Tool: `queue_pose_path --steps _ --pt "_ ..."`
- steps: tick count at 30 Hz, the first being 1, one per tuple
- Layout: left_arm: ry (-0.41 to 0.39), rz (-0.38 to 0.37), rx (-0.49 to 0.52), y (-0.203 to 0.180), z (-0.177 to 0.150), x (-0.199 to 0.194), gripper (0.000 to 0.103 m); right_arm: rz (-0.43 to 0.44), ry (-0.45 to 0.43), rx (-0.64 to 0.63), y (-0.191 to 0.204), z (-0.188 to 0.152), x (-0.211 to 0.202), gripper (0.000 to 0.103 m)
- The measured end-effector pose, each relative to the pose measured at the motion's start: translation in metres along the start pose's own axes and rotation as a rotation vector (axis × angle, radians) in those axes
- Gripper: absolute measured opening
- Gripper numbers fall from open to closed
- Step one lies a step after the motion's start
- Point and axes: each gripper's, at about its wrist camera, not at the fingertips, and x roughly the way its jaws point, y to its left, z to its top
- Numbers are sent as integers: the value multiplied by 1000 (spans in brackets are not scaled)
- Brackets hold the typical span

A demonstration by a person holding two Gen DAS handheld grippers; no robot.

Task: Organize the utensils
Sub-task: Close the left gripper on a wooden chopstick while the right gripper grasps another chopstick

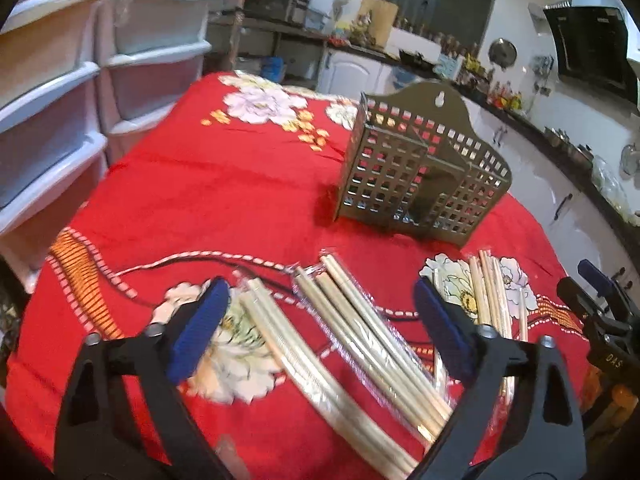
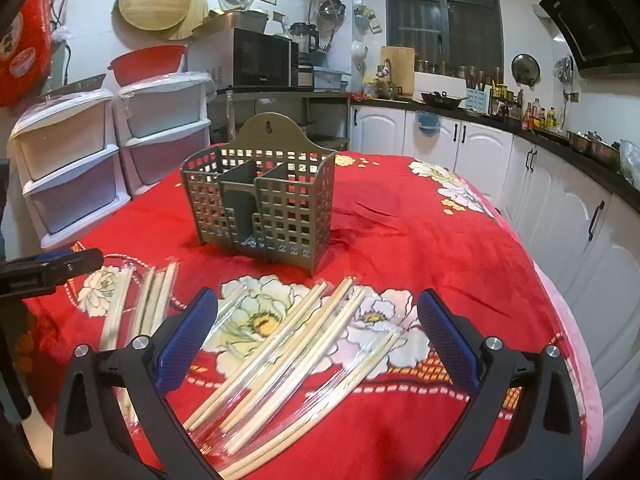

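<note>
The left gripper [image 1: 320,320] with black arms and blue pads has its jaws wide apart. It holds nothing. Its pads hang over the table and do not press on anything. It points forward and down at a slant. Below and between its pads lie some pale wooden chopsticks in clear plastic wrap [image 1: 360,344]. They lie flat on the red cloth with big white flowers [image 1: 224,192], which covers the table. More wrapped chopsticks [image 1: 494,300] lie just to the right of its right pad.

The right gripper [image 2: 318,332], also black with blue pads, has its jaws wide apart too. It holds nothing and touches nothing. It also points forward and tilts down. Under it a loose bunch of wrapped pale chopsticks [image 2: 304,352] fans out on the cloth [image 2: 440,232]. A smaller bunch of chopsticks [image 2: 152,300] lies further left, near the tip of the left gripper [image 2: 52,266], which pokes in from the left edge.

Past the chopsticks stands the grey-green plastic holder with square holes [image 2: 260,200]. It stands upright on the cloth, well apart from both grippers. It has a tall round back with a hanging hole, and walls inside split it into parts. I cannot see any chopsticks in it. In the left view the same holder [image 1: 420,176] stands beyond the chopsticks, to the right.

White plastic drawers [image 2: 72,168] stand beside the table at the left. White kitchen cupboards [image 2: 552,184] run along the right.
</note>
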Motion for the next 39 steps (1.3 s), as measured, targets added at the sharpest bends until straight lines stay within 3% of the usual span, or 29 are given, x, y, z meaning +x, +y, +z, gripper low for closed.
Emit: queue_pose_path --steps 3,12,17,22,29,39 --pt "44 2 40 -2 7 21 70 8 26 4 -8 5 11 96" --pt "140 -22 151 -9 17 59 35 4 86 -2 -31 15 39 80" --pt "187 -49 182 -7 24 76 22 5 101 -15 -37 16 47 76" --pt "195 -48 221 -8 27 85 21 7 126 -17 -44 18 57 75" --pt "206 -42 258 -14 28 95 8 17 202 -19 -52 20 81 71" --pt "181 -47 228 -10 33 96 0 113 308 -46 -51 19 119 52"
